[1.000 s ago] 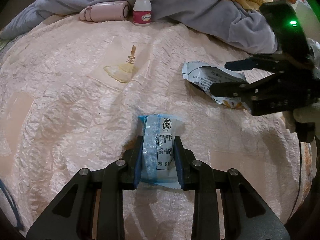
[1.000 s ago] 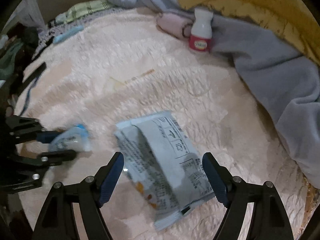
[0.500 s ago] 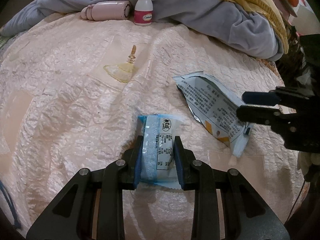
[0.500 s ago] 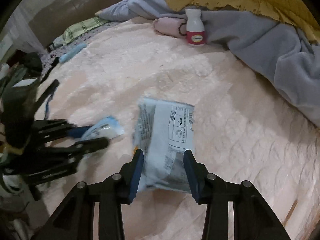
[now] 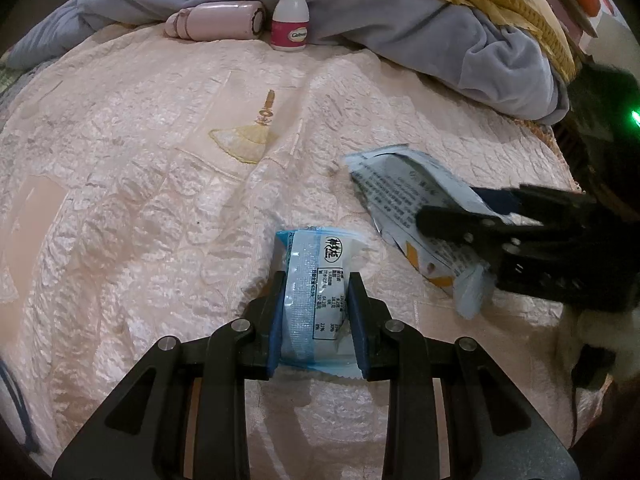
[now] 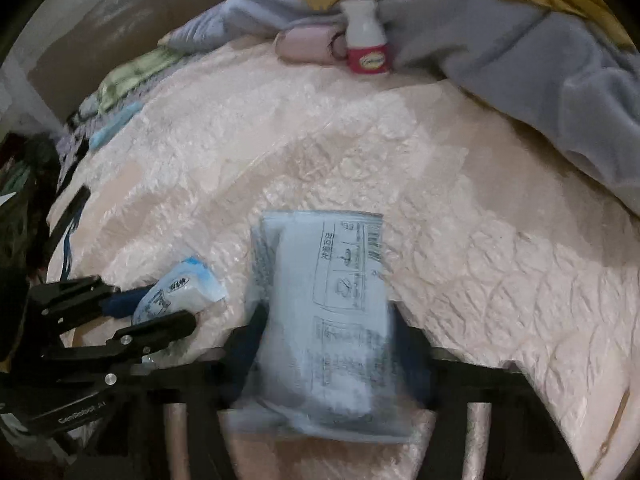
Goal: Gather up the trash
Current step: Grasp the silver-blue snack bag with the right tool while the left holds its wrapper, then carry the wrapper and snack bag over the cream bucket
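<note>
Now clamped between the right fingers [image 6: 328, 344], where a second ago lying loose on the bed with those fingers spread wide around it: large pale-blue printed wrapper [image 6: 320, 320], long axis running toward 12 o'clock out of the right gripper [image 5: 520, 232], top edge free and standing above the quilt. Seen from the left camera, reaching in from 3 o'clock, pinching that wrapper's near end [image 5: 408, 196] with its open mouth pointing toward 10 o'clock.

Holding steady at 6 o'clock of its own view: left gripper [image 5: 316, 316], blue pads closed on a small blue-and-white snack packet [image 5: 316, 280], long axis likewise pointing to 12 o'clock, lower seam poking out behind the pads. In the right camera, sitting at 8 o'clock, just beside the big wrapper but not touching it [image 6: 180, 292].

Both pieces of trash gripped, both just above the pink quilted bed cover [image 5: 140, 200]; no bin visible in either view, so impossible to say which way the carry is heading. Judging the lift the next step, with the big wrapper's floppy free end the likelier to snag or slip.

Standing well apart at 12 o'clock against a grey blanket [image 5: 440, 28]: white pill bottle with a red label [image 5: 290, 16], beside a pink case [image 5: 218, 20] lying on its side — neither looking like trash.
</note>
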The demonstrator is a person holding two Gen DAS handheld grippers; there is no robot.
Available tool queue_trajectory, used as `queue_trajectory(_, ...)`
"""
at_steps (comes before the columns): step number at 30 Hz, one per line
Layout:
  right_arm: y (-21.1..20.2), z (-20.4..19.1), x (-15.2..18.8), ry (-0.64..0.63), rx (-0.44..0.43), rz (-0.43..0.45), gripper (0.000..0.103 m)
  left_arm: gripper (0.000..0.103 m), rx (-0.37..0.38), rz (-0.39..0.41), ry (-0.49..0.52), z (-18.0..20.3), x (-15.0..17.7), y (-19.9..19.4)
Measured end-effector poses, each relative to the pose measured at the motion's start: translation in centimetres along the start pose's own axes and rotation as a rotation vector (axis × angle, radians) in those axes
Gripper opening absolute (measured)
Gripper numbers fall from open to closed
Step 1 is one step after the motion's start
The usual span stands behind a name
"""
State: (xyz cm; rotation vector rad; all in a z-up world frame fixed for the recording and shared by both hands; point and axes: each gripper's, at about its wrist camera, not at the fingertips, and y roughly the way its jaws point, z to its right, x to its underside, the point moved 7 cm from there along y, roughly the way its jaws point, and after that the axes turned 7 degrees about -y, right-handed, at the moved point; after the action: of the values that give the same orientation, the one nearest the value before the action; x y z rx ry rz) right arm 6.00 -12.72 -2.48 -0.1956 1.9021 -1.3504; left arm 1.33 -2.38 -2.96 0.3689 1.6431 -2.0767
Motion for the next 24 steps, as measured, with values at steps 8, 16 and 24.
queue_trajectory(8, -5.2, -1.0, 2.8, 0.012, 0.036, 0.105, 0.051, 0.026, 0.044, 0.014, 0.003, 1.3, 1.1, -1.7)
queue_trajectory(16, -8.9, -0.8, 7.0, 0.133, 0.107, 0.152, 0.051, 0.026, 0.053, 0.034, 0.027, 3.4, 2.4, -3.5)
queue_trajectory(24, -12.9, -0.4, 10.3, 0.214, 0.130, 0.204, 0.051, 0.026, 0.051, 0.063, 0.078, 6.1, 3.6, -5.5)
